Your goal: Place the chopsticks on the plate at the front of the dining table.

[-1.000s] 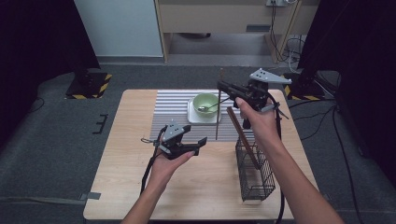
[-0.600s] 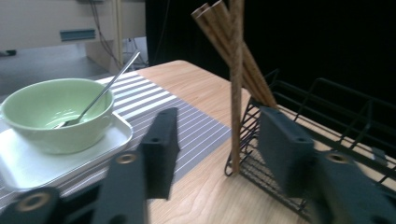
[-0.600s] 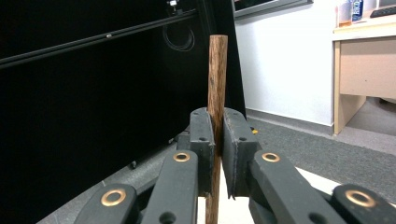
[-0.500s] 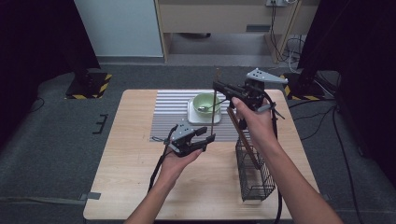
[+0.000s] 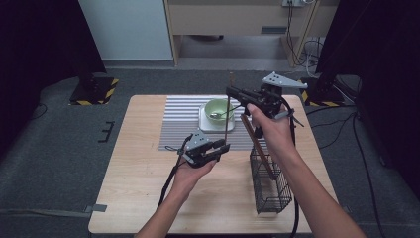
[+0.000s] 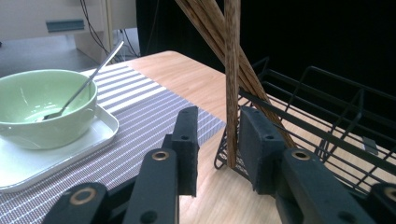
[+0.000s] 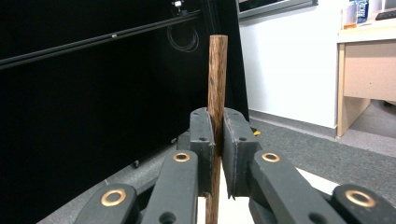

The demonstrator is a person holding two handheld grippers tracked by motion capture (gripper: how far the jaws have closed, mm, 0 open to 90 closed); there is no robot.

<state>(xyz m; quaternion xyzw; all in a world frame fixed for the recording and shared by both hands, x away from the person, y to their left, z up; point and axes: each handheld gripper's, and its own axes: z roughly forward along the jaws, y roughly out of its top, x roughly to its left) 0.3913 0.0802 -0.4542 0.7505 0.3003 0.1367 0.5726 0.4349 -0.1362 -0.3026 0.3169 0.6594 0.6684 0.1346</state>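
My right gripper [image 5: 231, 92] [image 7: 216, 123] is shut on a dark wooden chopstick [image 5: 227, 116] [image 7: 217, 79] and holds it upright above the table. The stick's lower end [image 6: 231, 93] hangs between the open jaws of my left gripper [image 5: 224, 147] [image 6: 217, 126], close against the right-hand jaw. More chopsticks [image 5: 257, 144] [image 6: 210, 28] lean in a black wire basket [image 5: 271, 191] [image 6: 327, 116] at the table's right.
A pale green bowl [image 5: 218, 107] [image 6: 42, 107] with a metal spoon [image 6: 88, 79] sits on a white tray [image 5: 204, 124] on a striped grey placemat [image 5: 181, 121]. Bare wooden tabletop [image 5: 138, 178] spreads at the left and front.
My left gripper has moved right and a little farther away, bringing its open jaws around the stick's lower end. The right gripper has kept the stick upright, almost still.
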